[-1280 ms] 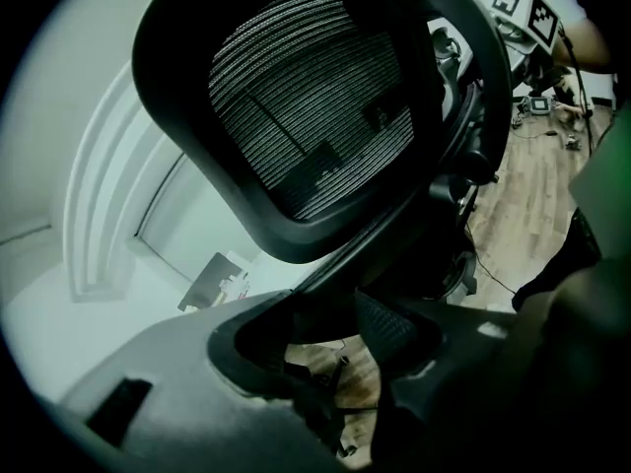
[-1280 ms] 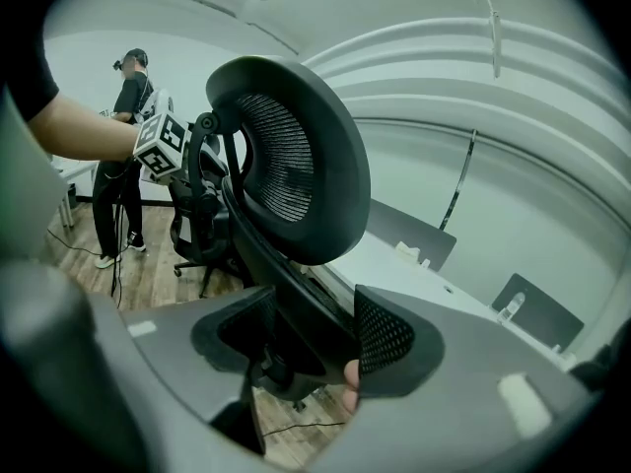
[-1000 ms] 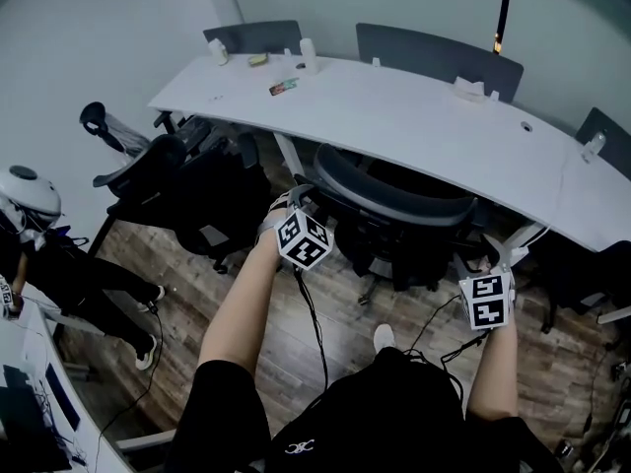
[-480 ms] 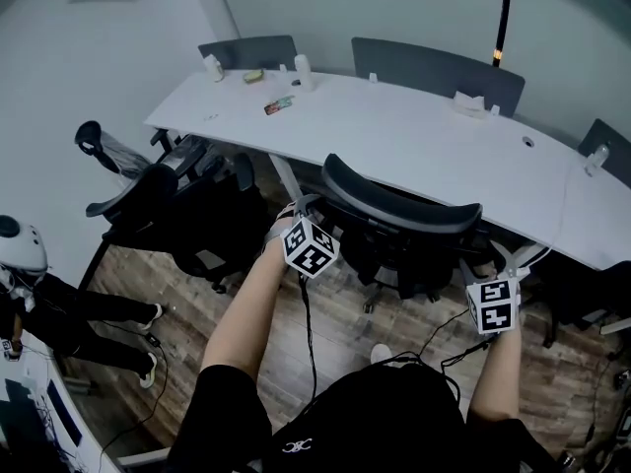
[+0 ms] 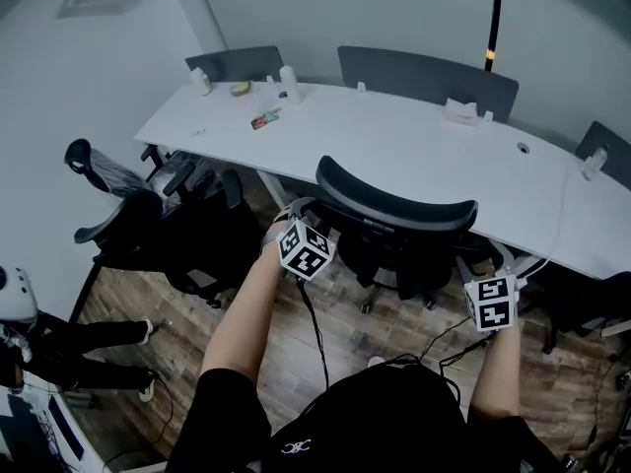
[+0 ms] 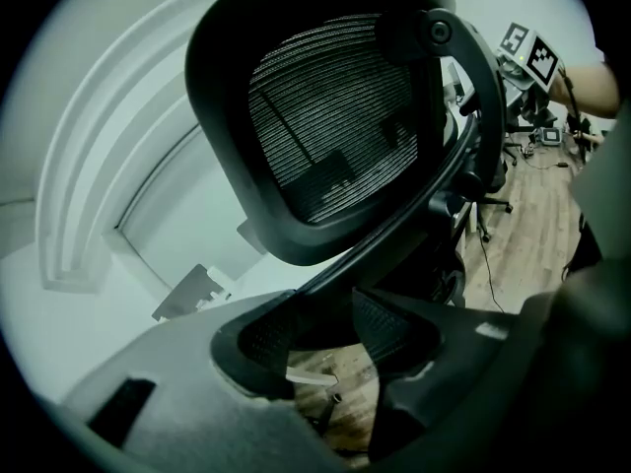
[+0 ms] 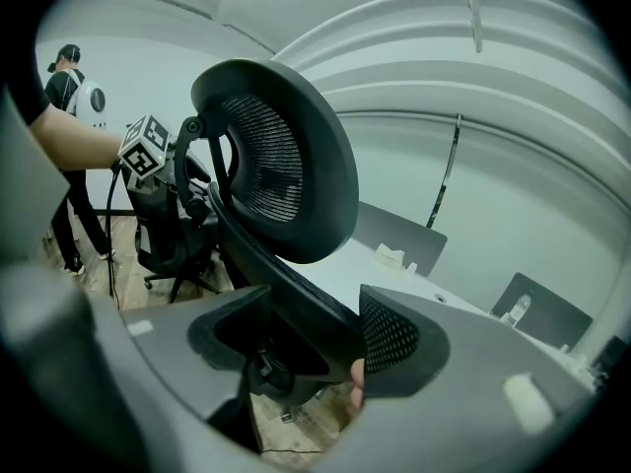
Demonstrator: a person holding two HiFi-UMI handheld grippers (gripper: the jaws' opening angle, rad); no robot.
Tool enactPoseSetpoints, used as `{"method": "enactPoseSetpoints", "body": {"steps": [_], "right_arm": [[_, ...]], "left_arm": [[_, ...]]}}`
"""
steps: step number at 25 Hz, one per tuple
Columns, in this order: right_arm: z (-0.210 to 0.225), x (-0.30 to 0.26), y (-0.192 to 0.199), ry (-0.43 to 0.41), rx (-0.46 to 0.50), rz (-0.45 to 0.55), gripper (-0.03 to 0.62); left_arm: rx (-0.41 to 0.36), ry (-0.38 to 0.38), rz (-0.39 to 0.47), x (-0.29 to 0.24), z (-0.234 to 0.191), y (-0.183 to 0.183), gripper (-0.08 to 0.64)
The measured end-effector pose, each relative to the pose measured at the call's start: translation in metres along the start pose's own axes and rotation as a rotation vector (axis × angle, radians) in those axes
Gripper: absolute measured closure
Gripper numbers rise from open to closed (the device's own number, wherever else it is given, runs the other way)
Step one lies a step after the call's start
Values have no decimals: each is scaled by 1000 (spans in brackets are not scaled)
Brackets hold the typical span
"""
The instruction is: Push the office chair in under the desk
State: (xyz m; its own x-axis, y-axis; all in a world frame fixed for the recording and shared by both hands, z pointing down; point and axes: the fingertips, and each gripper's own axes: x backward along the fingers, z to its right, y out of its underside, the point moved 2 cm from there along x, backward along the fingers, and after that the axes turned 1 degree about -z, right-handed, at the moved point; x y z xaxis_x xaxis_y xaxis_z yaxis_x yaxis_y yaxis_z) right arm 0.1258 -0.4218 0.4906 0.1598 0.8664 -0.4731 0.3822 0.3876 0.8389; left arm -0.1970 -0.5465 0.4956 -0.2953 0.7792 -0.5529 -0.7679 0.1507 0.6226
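Fingers, left gripper view: my left gripper (image 6: 325,335) is clenched on the chair (image 6: 335,116), whose back-frame bar runs between the pads (image 6: 396,325).
Around, same view: wood floor (image 6: 532,235) to the right.
Fingers, right gripper view: my right gripper (image 7: 314,338) grasps the same frame from the other side.
Around, same view: desk (image 7: 424,279) just behind the backrest; second chair (image 7: 163,239) and a standing person (image 7: 71,92) at left.
Head view, chair: I hold it at both sides, its backrest at the desk's near edge; how far the seat sits under I cannot tell.
Head view, in the way: second chair just left, with a white desk leg (image 5: 274,183) between the two; dark chair (image 5: 582,299) at right; cable (image 5: 314,308) trailing over the floor.
Head view, desk top: bottle (image 5: 289,82) and small items (image 5: 264,119) at the far left end.
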Motion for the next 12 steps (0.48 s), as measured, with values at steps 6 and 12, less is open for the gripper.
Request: {"method": "enactPoseSetpoints", "body": {"steps": [6, 12], "right_arm": [[28, -25, -3, 19, -8, 16, 307], [57, -49, -9, 58, -31, 41, 298]], "left_arm": [[30, -3, 24, -30, -8, -19, 385], [72, 33, 13, -62, -5, -35, 454]]}}
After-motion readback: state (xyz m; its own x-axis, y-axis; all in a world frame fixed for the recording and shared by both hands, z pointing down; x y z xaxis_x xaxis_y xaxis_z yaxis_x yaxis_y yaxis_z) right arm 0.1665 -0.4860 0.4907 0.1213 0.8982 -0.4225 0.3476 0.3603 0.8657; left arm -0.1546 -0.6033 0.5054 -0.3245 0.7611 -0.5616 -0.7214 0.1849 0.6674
